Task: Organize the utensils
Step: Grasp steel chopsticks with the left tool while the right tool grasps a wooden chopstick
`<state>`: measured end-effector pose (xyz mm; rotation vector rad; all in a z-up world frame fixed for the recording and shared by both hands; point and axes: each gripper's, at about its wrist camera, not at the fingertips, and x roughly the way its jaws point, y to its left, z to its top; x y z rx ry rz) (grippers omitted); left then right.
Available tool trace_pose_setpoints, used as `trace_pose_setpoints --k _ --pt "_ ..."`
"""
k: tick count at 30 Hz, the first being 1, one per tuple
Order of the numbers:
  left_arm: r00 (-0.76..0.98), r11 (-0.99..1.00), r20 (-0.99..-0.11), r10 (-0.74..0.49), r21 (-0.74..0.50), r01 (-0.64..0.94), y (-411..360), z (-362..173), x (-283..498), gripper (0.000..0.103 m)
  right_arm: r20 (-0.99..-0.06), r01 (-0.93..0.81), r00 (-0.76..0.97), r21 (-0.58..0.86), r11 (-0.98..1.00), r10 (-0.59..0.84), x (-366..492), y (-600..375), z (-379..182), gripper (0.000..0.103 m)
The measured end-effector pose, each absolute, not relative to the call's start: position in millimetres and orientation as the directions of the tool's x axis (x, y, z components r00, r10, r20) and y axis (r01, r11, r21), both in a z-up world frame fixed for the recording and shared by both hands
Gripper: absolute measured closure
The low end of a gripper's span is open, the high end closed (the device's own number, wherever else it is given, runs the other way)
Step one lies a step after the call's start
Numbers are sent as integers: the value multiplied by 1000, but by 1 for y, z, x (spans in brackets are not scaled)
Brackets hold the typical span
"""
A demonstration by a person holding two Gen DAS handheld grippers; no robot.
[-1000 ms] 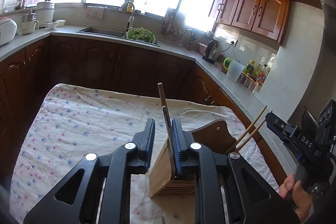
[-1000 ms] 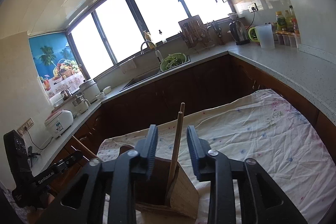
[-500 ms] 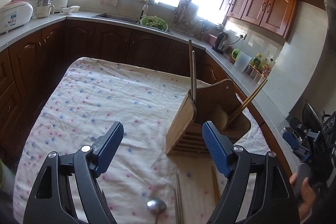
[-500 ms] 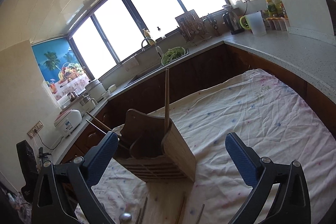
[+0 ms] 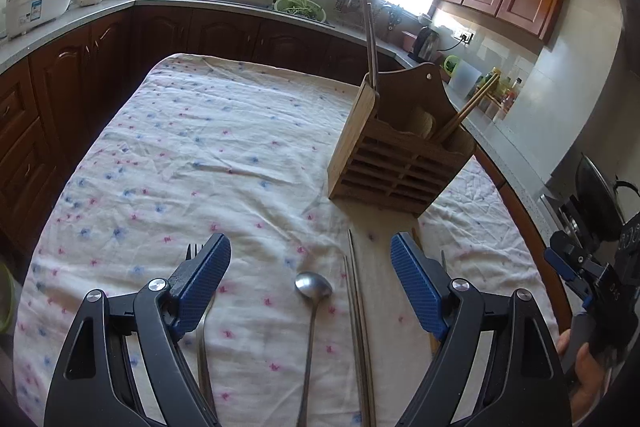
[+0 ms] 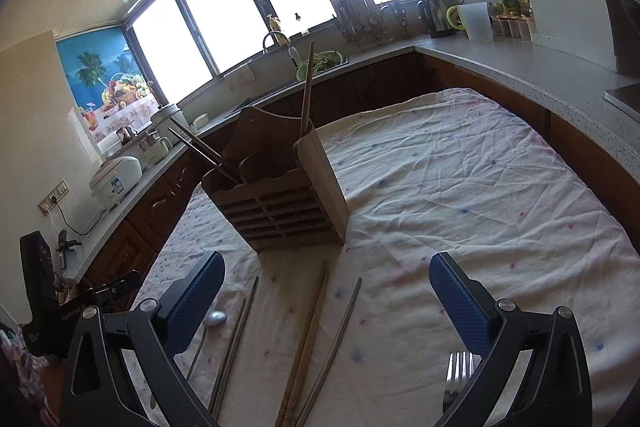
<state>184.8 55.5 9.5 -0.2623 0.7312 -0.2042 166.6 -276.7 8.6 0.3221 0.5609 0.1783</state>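
A wooden utensil holder (image 5: 394, 163) (image 6: 280, 195) stands on the floral tablecloth (image 5: 192, 147) with chopsticks upright in it (image 5: 370, 43) (image 6: 307, 83) and two more leaning out (image 5: 468, 107). My left gripper (image 5: 310, 287) is open and empty, above a metal spoon (image 5: 312, 291), metal chopsticks (image 5: 358, 311) and a fork (image 5: 200, 307) lying flat. My right gripper (image 6: 326, 295) is open and empty above wooden chopsticks (image 6: 306, 343), metal chopsticks (image 6: 236, 339) (image 6: 338, 339), a fork (image 6: 458, 371) and the spoon (image 6: 214, 319).
Dark kitchen cabinets and a grey counter (image 5: 100, 15) ring the table on three sides. A sink with a green colander (image 5: 300, 5), a rice cooker (image 5: 36, 3) and a kettle (image 6: 434, 15) sit on the counter. The other gripper shows at the right edge (image 5: 592, 279).
Both grippers let go of the chopsticks they held in the holder, opened wide and drew back and down toward the near table edge. The utensils lying on the cloth came into view.
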Motion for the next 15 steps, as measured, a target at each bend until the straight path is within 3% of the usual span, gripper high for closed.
trace_pose_setpoints --k 15 --pt "681 953 -674 -287 -275 130 41 -4 190 19 -550 -106 795 290 951 256 173 -254 -5 1"
